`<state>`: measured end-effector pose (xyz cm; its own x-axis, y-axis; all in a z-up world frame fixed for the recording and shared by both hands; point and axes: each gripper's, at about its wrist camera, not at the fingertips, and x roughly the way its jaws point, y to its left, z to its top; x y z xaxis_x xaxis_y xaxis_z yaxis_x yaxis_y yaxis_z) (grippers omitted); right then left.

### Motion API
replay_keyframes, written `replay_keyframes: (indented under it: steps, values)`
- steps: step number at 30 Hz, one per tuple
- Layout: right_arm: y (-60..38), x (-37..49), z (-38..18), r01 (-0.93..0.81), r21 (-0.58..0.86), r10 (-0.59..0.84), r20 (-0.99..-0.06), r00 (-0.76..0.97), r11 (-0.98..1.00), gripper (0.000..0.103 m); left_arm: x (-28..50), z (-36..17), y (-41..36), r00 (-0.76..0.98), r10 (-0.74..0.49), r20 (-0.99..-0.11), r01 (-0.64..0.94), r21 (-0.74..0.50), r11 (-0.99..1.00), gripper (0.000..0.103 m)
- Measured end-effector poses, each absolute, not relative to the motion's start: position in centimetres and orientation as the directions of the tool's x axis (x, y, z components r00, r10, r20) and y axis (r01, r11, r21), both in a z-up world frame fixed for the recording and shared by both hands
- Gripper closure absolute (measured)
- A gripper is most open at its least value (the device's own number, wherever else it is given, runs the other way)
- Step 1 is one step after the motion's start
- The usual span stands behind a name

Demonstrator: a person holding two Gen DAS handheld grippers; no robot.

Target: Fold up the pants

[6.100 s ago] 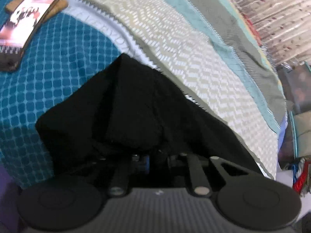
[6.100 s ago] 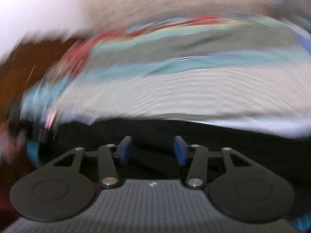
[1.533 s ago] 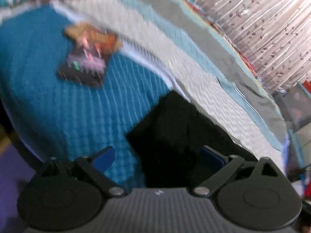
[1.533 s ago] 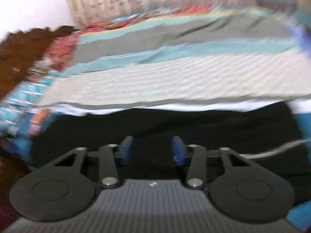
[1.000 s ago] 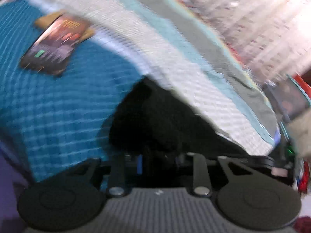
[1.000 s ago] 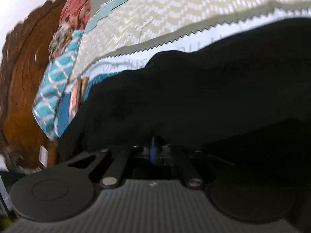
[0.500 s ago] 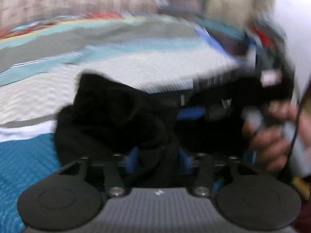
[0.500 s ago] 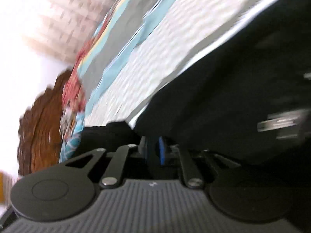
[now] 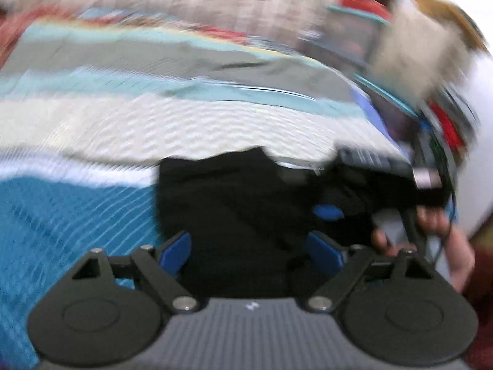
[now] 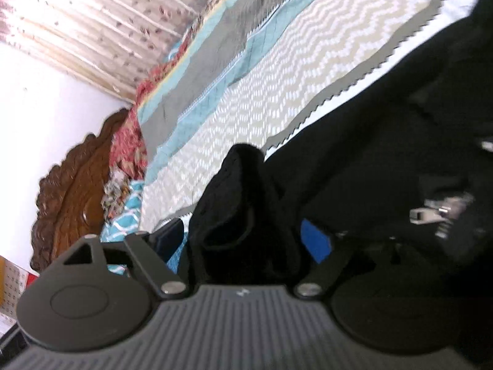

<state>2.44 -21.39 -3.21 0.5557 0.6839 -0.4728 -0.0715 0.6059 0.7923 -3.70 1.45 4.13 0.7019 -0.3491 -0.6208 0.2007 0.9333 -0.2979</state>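
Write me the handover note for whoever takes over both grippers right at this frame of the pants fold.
Left gripper: open, blue pads apart over the black pants, gripping nothing.
Right gripper: open, with a raised bunch of the pants standing between its pads, not clamped.
The pants lie as a compact dark bundle on the patterned bedspread, across its teal and white bands.
Done: the fabric is gathered into a short stack.
Left: probably flatten the raised bunch and square the edges. The left view is blurred, so check the fold lines before moving.
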Motion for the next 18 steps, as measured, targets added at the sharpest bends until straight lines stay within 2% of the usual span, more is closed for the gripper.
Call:
replay_keyframes:
  steps: [1, 2, 3, 4, 6, 9, 12, 14, 15, 16, 18]
  values:
    - [-21.1, 2.8, -3.7, -0.067, 0.768, 0.668, -0.508, 0.544, 0.637, 0.028, -3.2, 3.8, 2.3, 0.696, -0.339, -0.632, 0.157, -0.327, 0.932, 0.029]
    - [-20.5, 2.9, -3.7, -0.082, 0.743, 0.660, -0.531, 0.531, 0.664, 0.043, -2.6, 3.3, 3.1, 0.683, -0.328, -0.652, 0.105, -0.357, 0.928, 0.037]
    - [-19.9, 2.9, -3.6, -0.110, 0.710, 0.650, -0.556, 0.518, 0.696, 0.065, -2.1, 2.8, 3.7, 0.670, -0.323, -0.669, 0.067, -0.379, 0.923, 0.040]
    - [-19.4, 2.8, -3.3, -0.133, 0.681, 0.637, -0.573, 0.515, 0.720, 0.075, -1.7, 2.4, 4.3, 0.656, -0.320, -0.684, 0.027, -0.403, 0.915, 0.044]
    - [-19.6, 1.9, -2.3, -0.186, 0.669, 0.647, -0.548, 0.531, 0.720, 0.081, -1.0, 1.5, 4.9, 0.640, -0.317, -0.700, -0.025, -0.430, 0.902, 0.044]
    - [-20.8, -0.1, -0.2, -0.242, 0.643, 0.638, -0.500, 0.586, 0.727, 0.081, -0.5, 1.0, 5.0, 0.632, -0.312, -0.710, -0.044, -0.435, 0.899, 0.043]
    - [-22.1, -2.5, 0.3, -0.242, 0.578, 0.574, -0.502, 0.648, 0.779, 0.080, 0.0, 0.8, 3.9, 0.622, -0.307, -0.720, -0.016, -0.403, 0.915, 0.035]
    - [-22.5, -3.3, -1.0, -0.192, 0.533, 0.510, -0.552, 0.659, 0.824, 0.072, 0.0, 0.3, 2.4, 0.599, -0.278, -0.751, 0.014, -0.337, 0.941, 0.034]
    - [-22.4, -3.2, -2.1, -0.162, 0.502, 0.474, -0.593, 0.651, 0.849, 0.061, 0.1, 0.0, 1.5, 0.583, -0.246, -0.774, 0.023, -0.287, 0.958, 0.034]
    - [-22.2, -2.9, -3.0, -0.133, 0.479, 0.443, -0.622, 0.646, 0.867, 0.054, 0.5, -0.6, 0.5, 0.567, -0.198, -0.799, 0.028, -0.221, 0.975, 0.033]
    - [-23.3, -2.7, -3.2, -0.117, 0.507, 0.451, -0.610, 0.651, 0.854, 0.050, 0.6, -0.9, -0.3, 0.577, -0.151, -0.803, 0.046, -0.152, 0.987, 0.032]
